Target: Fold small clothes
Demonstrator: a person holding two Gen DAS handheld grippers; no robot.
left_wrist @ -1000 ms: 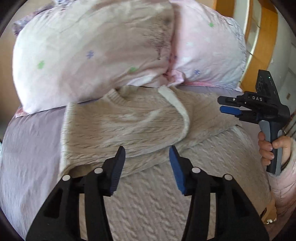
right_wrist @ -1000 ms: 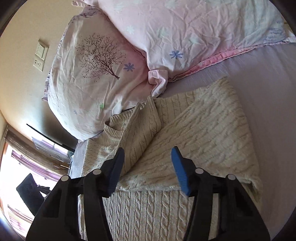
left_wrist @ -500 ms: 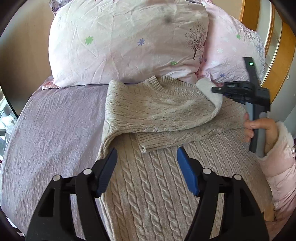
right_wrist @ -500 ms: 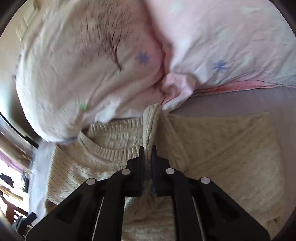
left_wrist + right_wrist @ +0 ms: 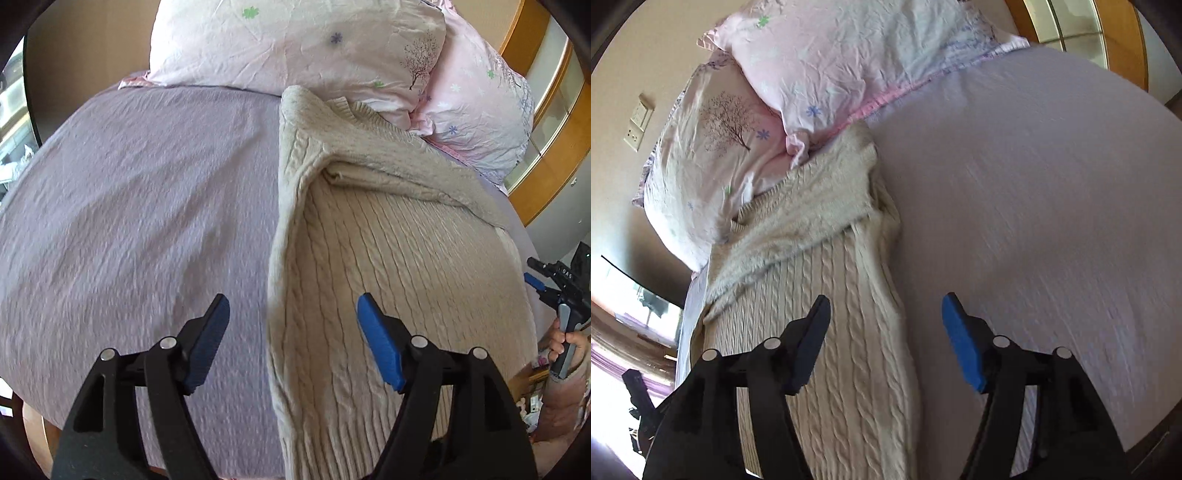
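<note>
A beige cable-knit sweater (image 5: 388,266) lies on the lavender bedspread (image 5: 140,206), collar toward the pillows, both sleeves folded across its chest. My left gripper (image 5: 291,314) is open and empty above the sweater's left edge near the hem. My right gripper (image 5: 884,314) is open and empty above the sweater's (image 5: 834,295) right edge; it also shows at the far right of the left wrist view (image 5: 543,286). The left gripper's handle shows dark at the bottom left of the right wrist view (image 5: 639,398).
Two pink floral pillows (image 5: 295,44) (image 5: 827,55) lie at the head of the bed, touching the sweater's collar. A wooden frame (image 5: 546,122) stands to the right. A wall socket (image 5: 637,125) is on the wall. Bare bedspread (image 5: 1034,206) lies on both sides.
My right gripper let go of the right sleeve, now folded across the chest, opened, and drew back toward the hem. My left gripper moved left and back to the sweater's left edge.
</note>
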